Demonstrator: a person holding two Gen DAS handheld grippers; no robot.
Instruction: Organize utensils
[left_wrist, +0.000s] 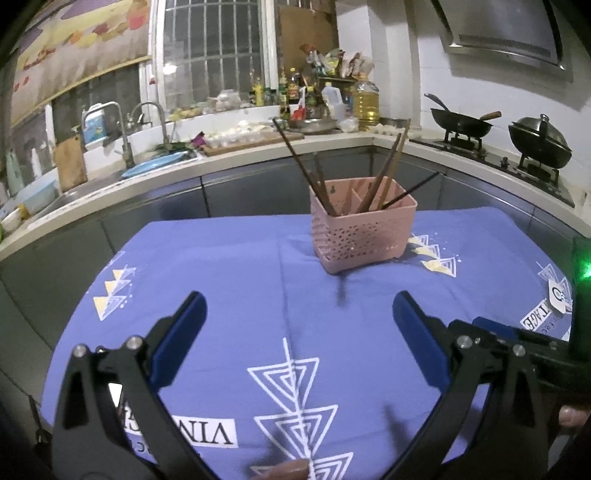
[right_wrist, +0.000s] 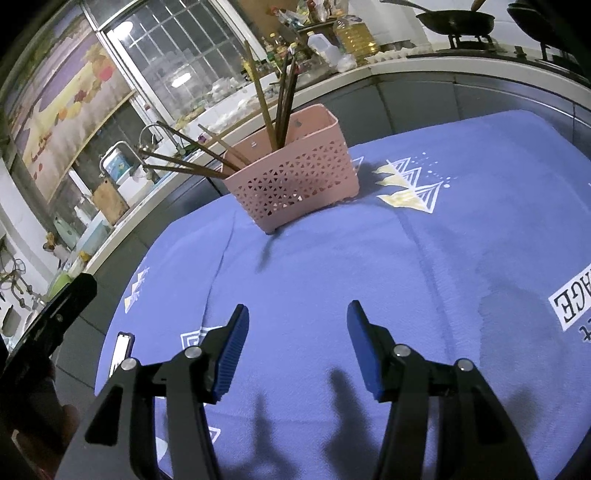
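Left gripper (left_wrist: 299, 314) hovers over the blue cloth-covered bench (left_wrist: 229, 280), jaws wide, nothing between them. Right gripper (right_wrist: 295, 321) likewise held above the cloth, jaws apart and empty. Pink perforated utensil basket (left_wrist: 360, 230) stands upright on the bench ahead of both grippers, well apart from them, with brown chopsticks (left_wrist: 384, 177) leaning out in several directions.

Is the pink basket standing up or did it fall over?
Standing up. The pink basket sits flat on the blue cloth, chopsticks poking out its open top.
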